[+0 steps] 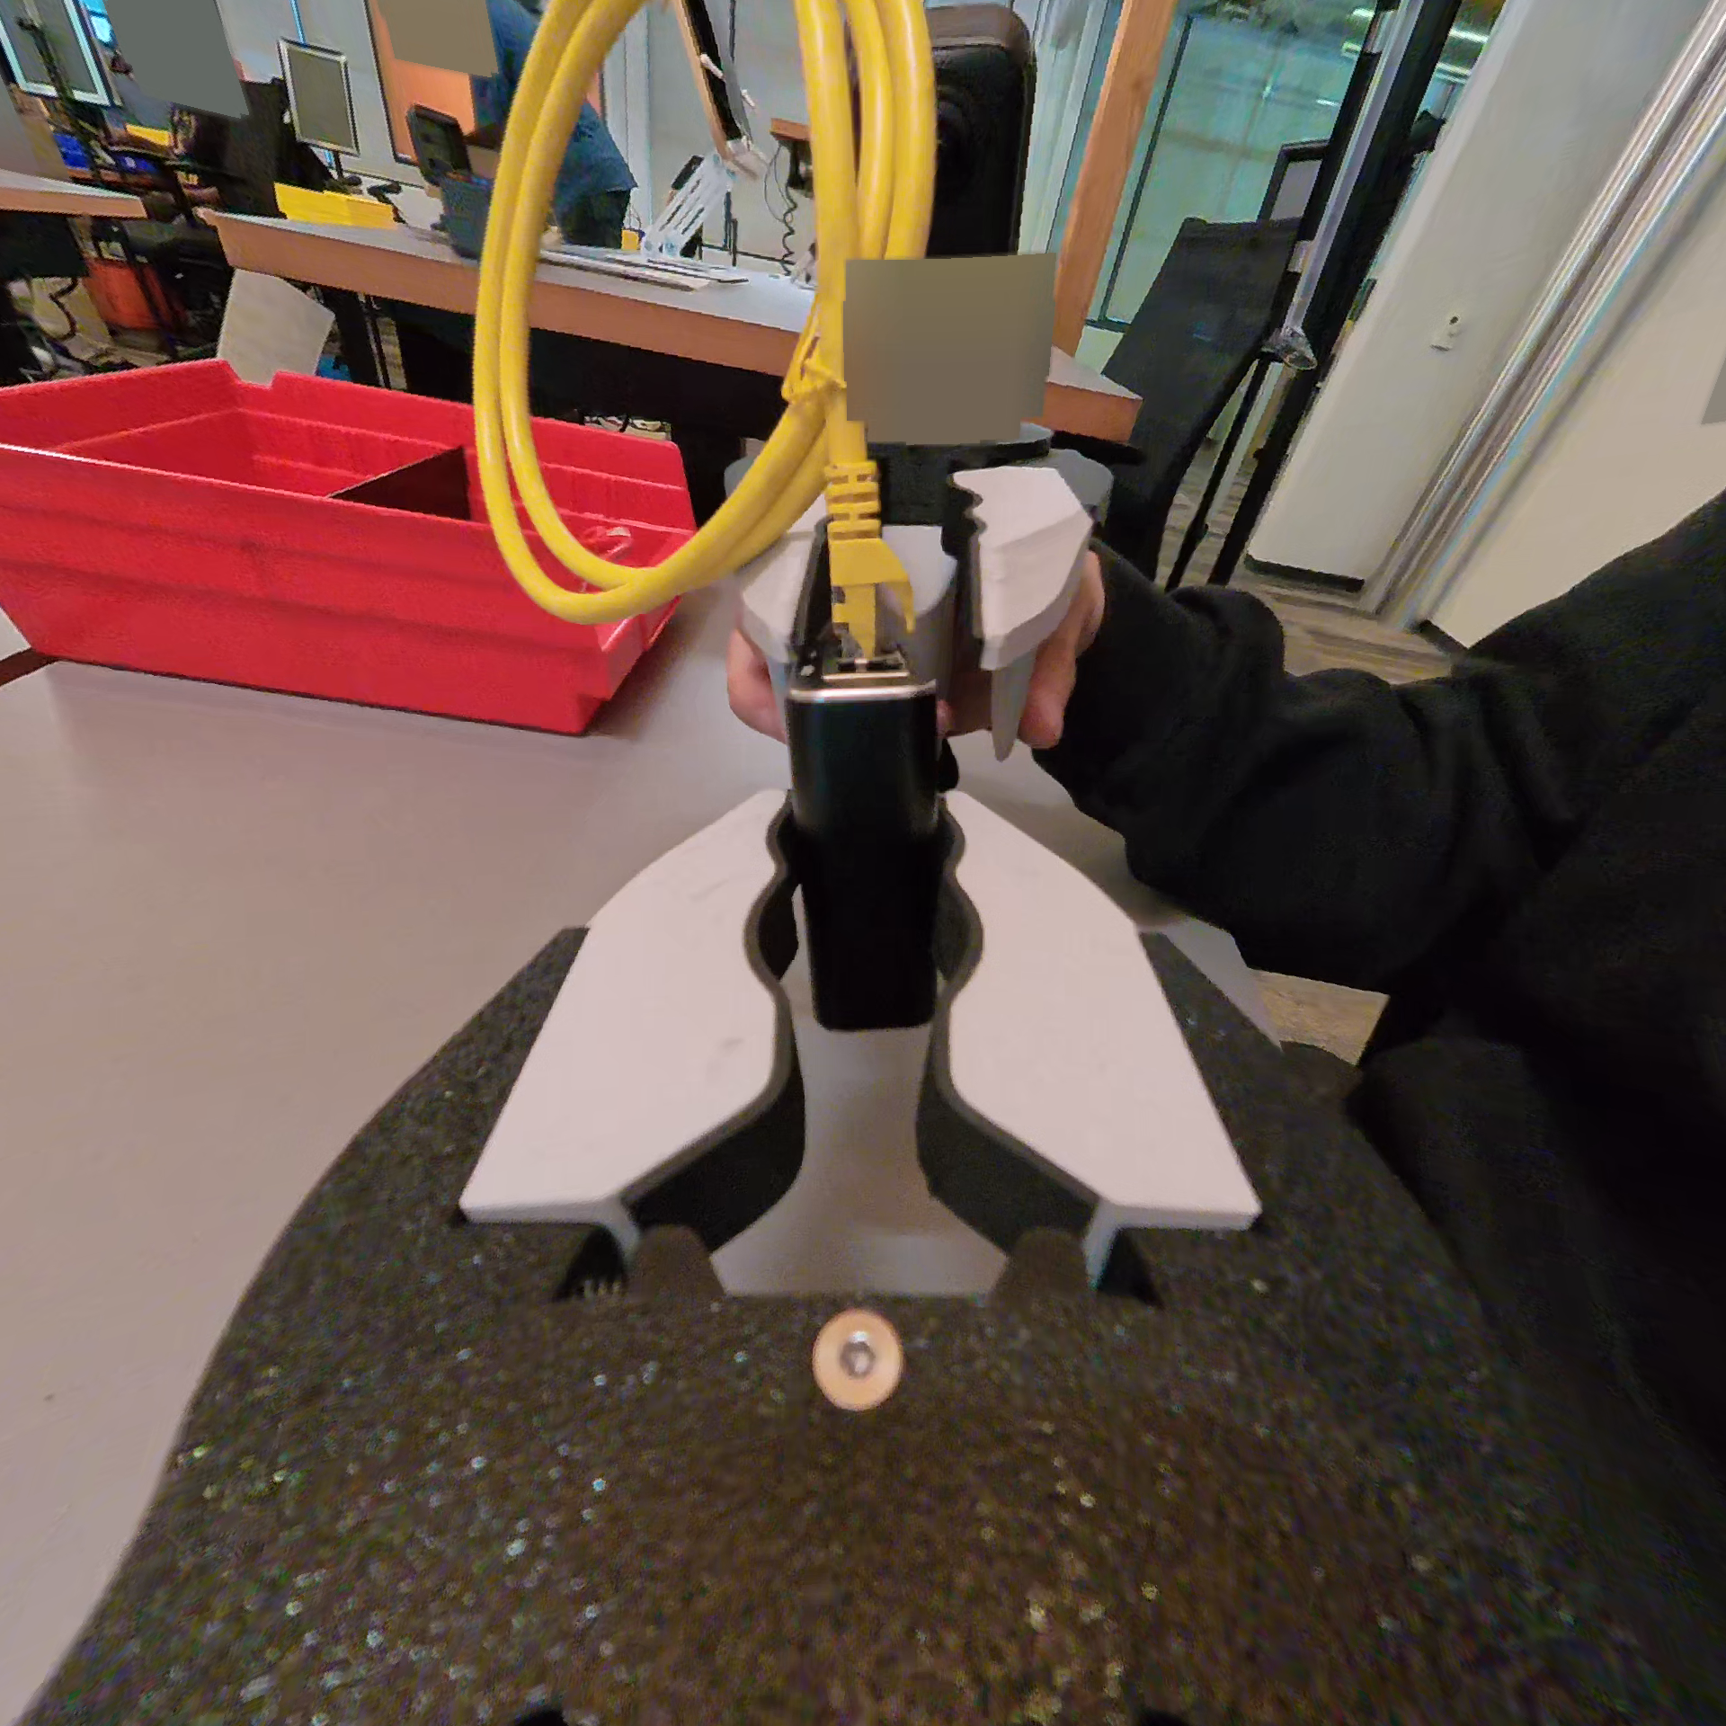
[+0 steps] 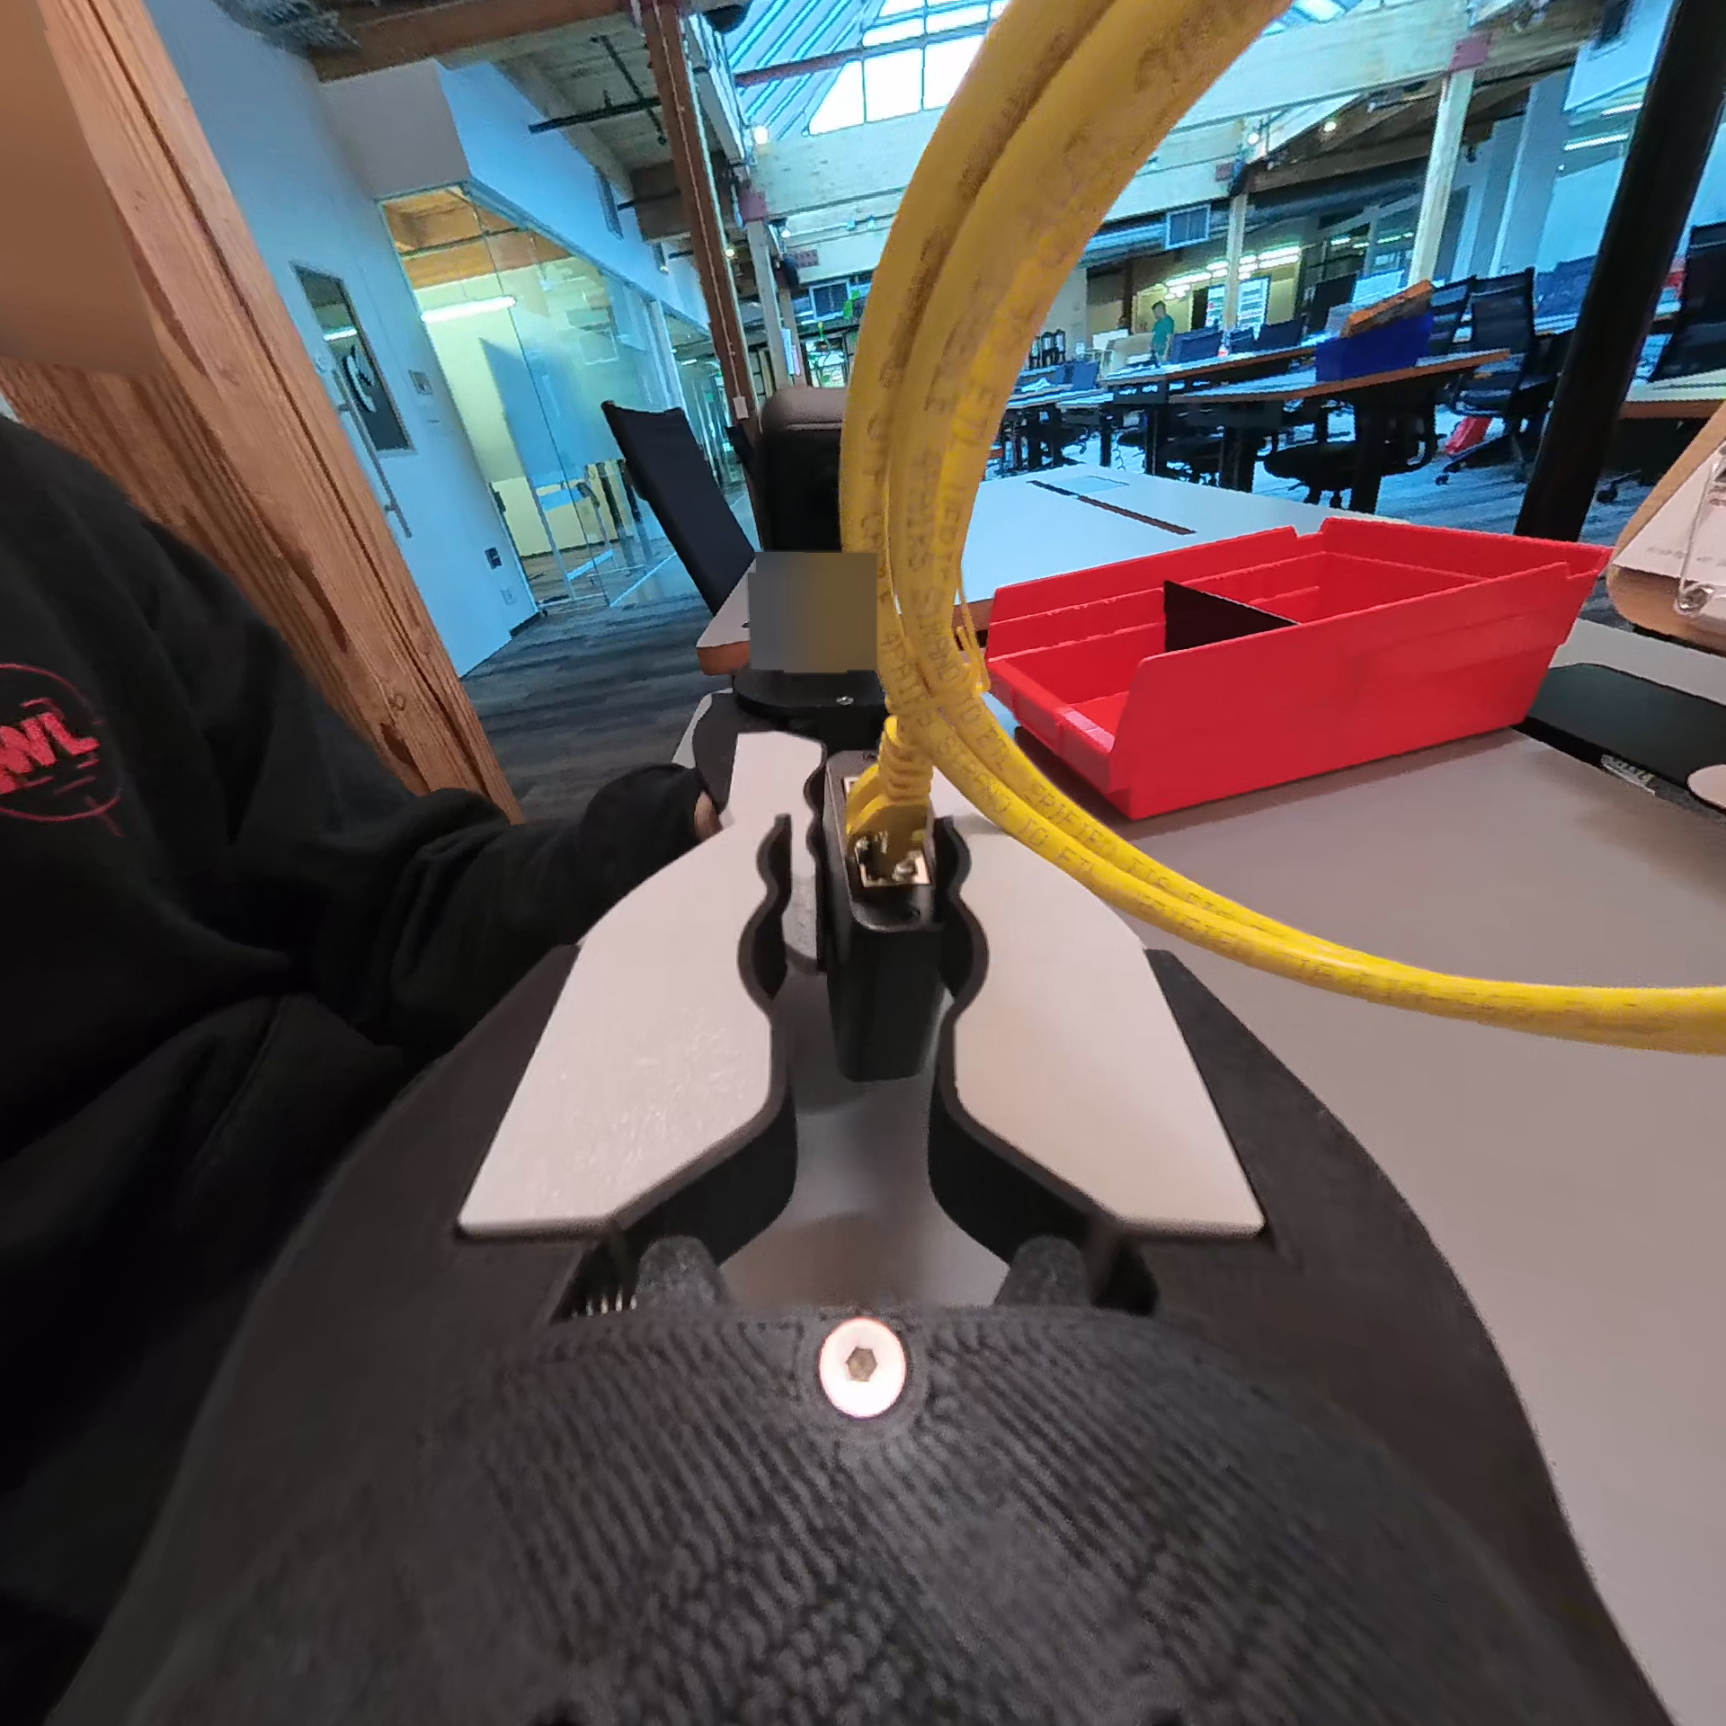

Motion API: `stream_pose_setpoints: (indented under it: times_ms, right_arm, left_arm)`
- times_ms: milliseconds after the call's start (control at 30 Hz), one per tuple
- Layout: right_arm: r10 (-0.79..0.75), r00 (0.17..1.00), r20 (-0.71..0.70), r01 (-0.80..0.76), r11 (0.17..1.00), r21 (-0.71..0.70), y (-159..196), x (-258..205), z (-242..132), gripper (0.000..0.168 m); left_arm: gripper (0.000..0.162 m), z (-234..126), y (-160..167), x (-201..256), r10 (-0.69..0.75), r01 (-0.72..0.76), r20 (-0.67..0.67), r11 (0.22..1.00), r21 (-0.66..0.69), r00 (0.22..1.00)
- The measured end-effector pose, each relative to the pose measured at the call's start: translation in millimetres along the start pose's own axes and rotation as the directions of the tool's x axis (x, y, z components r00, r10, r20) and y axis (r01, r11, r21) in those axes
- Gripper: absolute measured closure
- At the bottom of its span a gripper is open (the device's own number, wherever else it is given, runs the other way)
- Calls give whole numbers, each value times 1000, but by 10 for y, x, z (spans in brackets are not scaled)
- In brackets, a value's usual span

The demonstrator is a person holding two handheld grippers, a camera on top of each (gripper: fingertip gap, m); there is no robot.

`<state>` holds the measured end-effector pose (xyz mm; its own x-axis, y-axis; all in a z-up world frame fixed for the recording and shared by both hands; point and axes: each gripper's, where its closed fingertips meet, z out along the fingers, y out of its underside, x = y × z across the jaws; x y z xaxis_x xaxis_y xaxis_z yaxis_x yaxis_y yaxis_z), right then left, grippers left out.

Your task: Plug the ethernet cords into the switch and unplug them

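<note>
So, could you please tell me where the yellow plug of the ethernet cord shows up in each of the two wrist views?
Left wrist view: the yellow plug sits just above centre, at the far end of the black switch, in front of the right gripper.
Right wrist view: the plug is at centre, on the switch between this gripper's fingers.
Shared landmark: the red bin, left in the left view, right in the right view.

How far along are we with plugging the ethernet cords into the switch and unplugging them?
Done: the left gripper clamps the black switch. In hand: the plug of the yellow ethernet cord sits at a port, between the fingers of the right gripper; I cannot tell whether it is fully seated. Left: unplugging it. No second cord shows.
</note>
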<state>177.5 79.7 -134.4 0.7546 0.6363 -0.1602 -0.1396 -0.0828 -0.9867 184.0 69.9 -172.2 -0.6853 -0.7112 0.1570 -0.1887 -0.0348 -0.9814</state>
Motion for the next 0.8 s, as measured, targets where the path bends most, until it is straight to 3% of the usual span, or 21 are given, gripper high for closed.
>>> stream_pose_setpoints:
  times_ms: [533, 800]
  right_arm:
    - [-31, 999, -7, 32, 999, 16, -57, -11, -45, 153]
    - [53, 998, -18, -52, 997, 52, -71, 35, 48, 153]
  left_arm:
    - [137, -15, -10, 51, -13, 14, -41, 1000, 13, 999]
    - [137, -12, 32, 15, -31, 31, -29, 1000, -2, 999]
